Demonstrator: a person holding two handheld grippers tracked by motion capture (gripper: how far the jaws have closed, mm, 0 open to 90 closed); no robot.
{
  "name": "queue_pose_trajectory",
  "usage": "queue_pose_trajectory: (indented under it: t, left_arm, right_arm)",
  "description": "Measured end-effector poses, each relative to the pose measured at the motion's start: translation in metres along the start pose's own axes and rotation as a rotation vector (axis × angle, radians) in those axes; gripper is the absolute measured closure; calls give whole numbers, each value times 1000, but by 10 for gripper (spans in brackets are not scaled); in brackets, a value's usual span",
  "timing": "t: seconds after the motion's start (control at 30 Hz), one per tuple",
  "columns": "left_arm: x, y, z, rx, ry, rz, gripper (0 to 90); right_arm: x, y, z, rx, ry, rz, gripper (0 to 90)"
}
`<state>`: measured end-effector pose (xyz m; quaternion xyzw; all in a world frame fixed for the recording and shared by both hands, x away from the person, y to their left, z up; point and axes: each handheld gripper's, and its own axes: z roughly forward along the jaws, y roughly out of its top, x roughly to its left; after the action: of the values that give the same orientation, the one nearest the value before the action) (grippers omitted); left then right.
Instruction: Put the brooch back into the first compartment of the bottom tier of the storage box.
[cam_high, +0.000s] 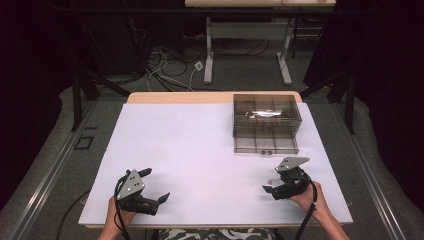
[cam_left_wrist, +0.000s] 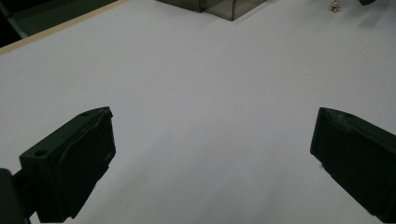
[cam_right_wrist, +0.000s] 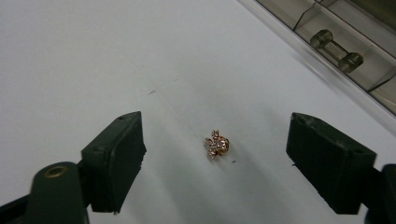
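The gold brooch (cam_right_wrist: 216, 143) lies untouched between the right hand-held gripper's (cam_right_wrist: 215, 163) open jaws.

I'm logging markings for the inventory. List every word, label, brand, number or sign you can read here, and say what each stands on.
None: no readable text in any view.
The smoky clear drawer box bears no label that shows.
The small gold jewelled piece, lying on the white table, has stones but no lettering.
The left gripper, the right gripper and their grey plates carry no visible marking.

The little trinket (cam_right_wrist: 216, 144) is shiny gold metal with sparkly stones, the counter (cam_high: 200, 150) is smooth matt white, and the box (cam_high: 266, 122) is see-through smoky plastic.
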<state>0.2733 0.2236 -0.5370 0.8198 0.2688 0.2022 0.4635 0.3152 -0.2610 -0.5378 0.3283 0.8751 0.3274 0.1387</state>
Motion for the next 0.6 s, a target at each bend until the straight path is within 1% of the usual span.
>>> queue_pose_trajectory:
  t: [0.03, 0.1, 0.13, 0.17, 0.2, 0.23, 0.27, 0.3, 0.33, 0.37, 0.43, 0.47, 0.5, 0.53, 0.57, 0.6]
  left_arm:
    - [0, 0, 0, 1, 1, 3, 0]
    - [0, 0, 0, 0, -1, 5, 0]
    - [-1, 0, 1, -4, -2, 1, 0]
    - [0, 0, 1, 2, -3, 10, 0]
    - [0, 0, 1, 3, -3, 7, 0]
    - [0, 1, 1, 5, -3, 9, 0]
    - [0, 1, 1, 5, -3, 10, 0]
    - [0, 1, 1, 4, -4, 9, 0]
    - [0, 1, 1, 2, -5, 10, 0]
    - [0, 0, 1, 3, -5, 10, 0]
    - [1, 0, 1, 5, -4, 11, 0]
    - [0, 0, 1, 3, -3, 10, 0]
    - [0, 0, 1, 0, -6, 4, 0]
    - [0, 0, 1, -3, -6, 6, 0]
    - [1, 0, 1, -2, -3, 11, 0]
    - [1, 0, 1, -2, -5, 8, 0]
  right_arm:
    - [0, 0, 0, -2, 1, 0, 228]
    - [0, 0, 1, 6, -5, -3, 306]
    - [0, -1, 2, 1, -4, -1, 369]
    - [-1, 0, 3, 6, -2, -3, 418]
    - [-1, 0, 4, 3, -15, -1, 480]
    - [-1, 0, 5, 2, -18, 1, 498]
    - [-2, 0, 6, 2, -2, -1, 518]
    - [-3, 1, 6, 14, 6, -2, 537]
    - [-3, 1, 6, 20, 0, 0, 561]
    - [-3, 1, 7, 20, -1, 4, 562]
    - [-4, 1, 8, 23, 4, 15, 597]
    - [-4, 1, 10, 23, 5, 15, 600]
    - [-5, 1, 11, 24, 13, 23, 613]
    - [-5, 2, 12, 36, 34, 27, 626]
    - [-7, 2, 13, 47, 22, 19, 630]
    - [-6, 2, 16, 32, 34, 36, 641]
